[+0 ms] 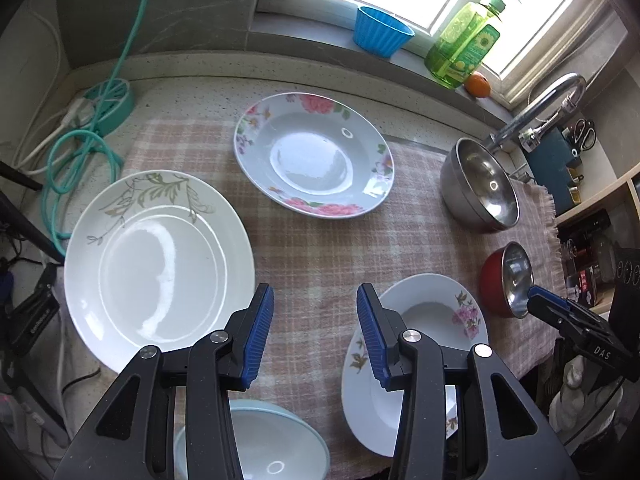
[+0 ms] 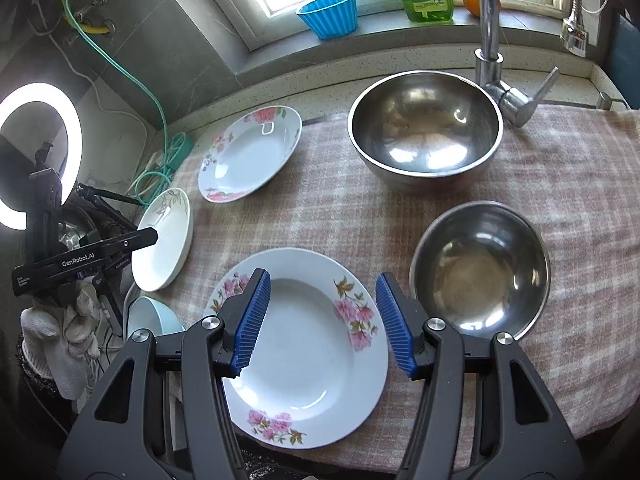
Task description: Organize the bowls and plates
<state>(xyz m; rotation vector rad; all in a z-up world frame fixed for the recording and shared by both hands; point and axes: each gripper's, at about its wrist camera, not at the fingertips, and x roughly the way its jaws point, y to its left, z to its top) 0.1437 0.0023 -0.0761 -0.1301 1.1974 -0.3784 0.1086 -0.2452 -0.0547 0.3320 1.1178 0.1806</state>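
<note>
Steel bowls: large bowl (image 2: 425, 130) by the faucet (image 2: 490, 36); red-sided bowl (image 2: 482, 270) nearer, both on the checked cloth (image 2: 580, 208).
Plates: pink-flower plate (image 2: 308, 344) below right gripper (image 2: 322, 320); leaf-print plate (image 1: 158, 260) left.
Left gripper (image 1: 316, 330): released, empty, above cloth.
Right gripper: released, empty.

My tool (image 2: 322, 320) pads are blue; pink flowers rim this plate (image 2: 304, 360), olive leaves that plate (image 1: 160, 260), the cloth (image 1: 320, 248) looks pink-checked, the cup (image 1: 380, 32) blue.
</note>
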